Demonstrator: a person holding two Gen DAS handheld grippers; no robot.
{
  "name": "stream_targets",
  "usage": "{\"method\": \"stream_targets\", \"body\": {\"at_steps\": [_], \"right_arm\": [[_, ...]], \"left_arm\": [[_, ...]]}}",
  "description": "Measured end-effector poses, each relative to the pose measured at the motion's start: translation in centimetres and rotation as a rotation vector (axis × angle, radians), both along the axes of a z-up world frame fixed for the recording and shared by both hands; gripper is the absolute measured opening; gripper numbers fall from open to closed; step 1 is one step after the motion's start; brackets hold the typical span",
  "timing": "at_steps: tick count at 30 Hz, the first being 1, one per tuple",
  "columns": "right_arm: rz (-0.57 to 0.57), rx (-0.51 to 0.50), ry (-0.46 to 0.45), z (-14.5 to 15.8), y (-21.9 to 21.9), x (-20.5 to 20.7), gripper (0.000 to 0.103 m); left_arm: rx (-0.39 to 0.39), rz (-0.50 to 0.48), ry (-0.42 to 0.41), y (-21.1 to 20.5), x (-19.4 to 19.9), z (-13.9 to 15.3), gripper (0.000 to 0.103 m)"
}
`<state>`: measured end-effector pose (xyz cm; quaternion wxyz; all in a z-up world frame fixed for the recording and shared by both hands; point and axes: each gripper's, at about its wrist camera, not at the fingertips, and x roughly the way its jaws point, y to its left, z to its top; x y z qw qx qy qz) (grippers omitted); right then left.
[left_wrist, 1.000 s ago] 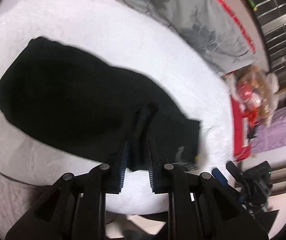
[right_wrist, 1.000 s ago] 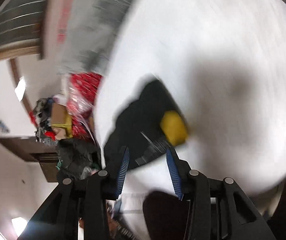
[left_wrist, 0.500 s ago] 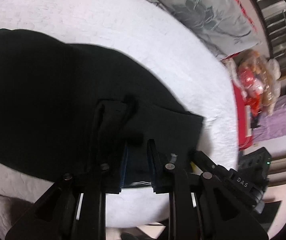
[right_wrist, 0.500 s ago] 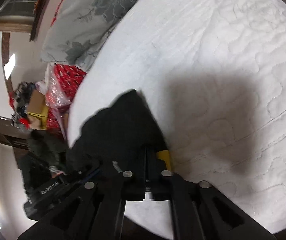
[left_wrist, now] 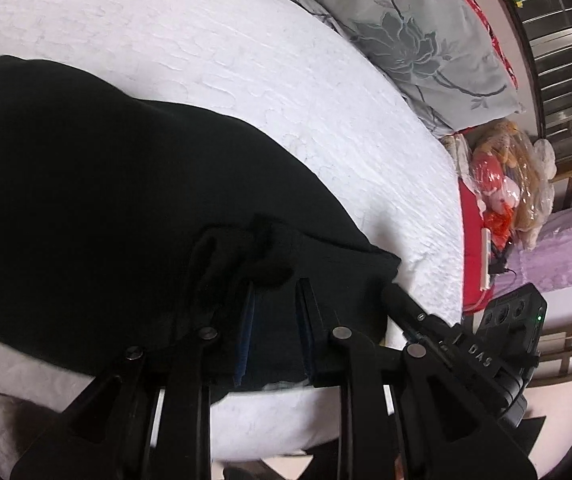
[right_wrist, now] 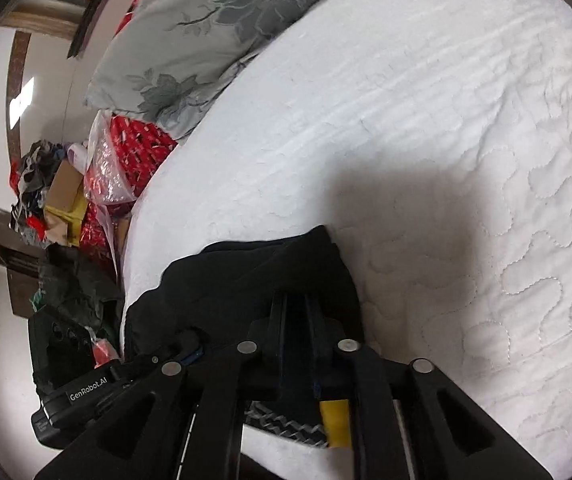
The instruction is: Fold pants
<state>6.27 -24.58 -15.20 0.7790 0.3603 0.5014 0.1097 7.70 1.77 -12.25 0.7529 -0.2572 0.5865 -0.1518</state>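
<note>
Black pants (left_wrist: 97, 208) lie spread on the white quilted bed (left_wrist: 245, 64), one end at the near edge w/ both my grippers on it. My left gripper (left_wrist: 273, 312) has fingers parted around a strip of the cloth, not yet pinched. My right gripper (right_wrist: 296, 332) has fingers nearly together, nipping the corner of the same end beside a yellow tag (right_wrist: 336, 420).

To do this well, I reckon: squeeze the left shut on both layers, not just the top one, keep the 2 grips level, lift just clear of the bed, then carry the end over toward the far end w/o letting the middle bunch. Grey floral pillow (left_wrist: 406, 28) is well apart, no obstacle.
</note>
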Motion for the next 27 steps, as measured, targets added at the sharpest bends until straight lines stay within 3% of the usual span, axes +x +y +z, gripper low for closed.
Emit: {"method": "stream_targets", "body": {"at_steps": [3, 5, 10, 12, 14, 19, 27], "right_arm": [[0.039, -0.053, -0.054, 2.8, 0.9, -1.1, 0.033], [0.087, -0.100, -0.087, 4.3, 2.6, -1.5, 0.049], [0.268, -0.300, -0.192, 7.2, 10.5, -2.9, 0.063], [0.339, -0.370, -0.238, 7.6, 14.3, -3.7, 0.065], [0.406, -0.424, -0.272, 7.7, 17.9, -4.4, 0.065], [0.507, -0.548, -0.350, 7.6, 25.3, -5.6, 0.068], [0.572, -0.621, -0.359, 5.7, 32.1, -5.3, 0.072]], "left_arm": [[-0.001, -0.017, -0.018, 3.0, -0.7, 1.6, 0.019], [-0.001, -0.020, -0.026, 5.3, -0.7, 2.5, 0.019], [0.073, -0.035, -0.043, 12.4, 0.1, 5.1, 0.019], [0.126, -0.028, -0.052, 15.0, 0.5, 5.7, 0.034], [0.170, -0.013, -0.064, 17.2, 0.8, 6.1, 0.040], [0.202, -0.036, -0.055, 20.8, 2.1, 6.0, 0.042], [0.190, -0.159, 0.040, 21.8, 5.6, 3.2, 0.043]]}}
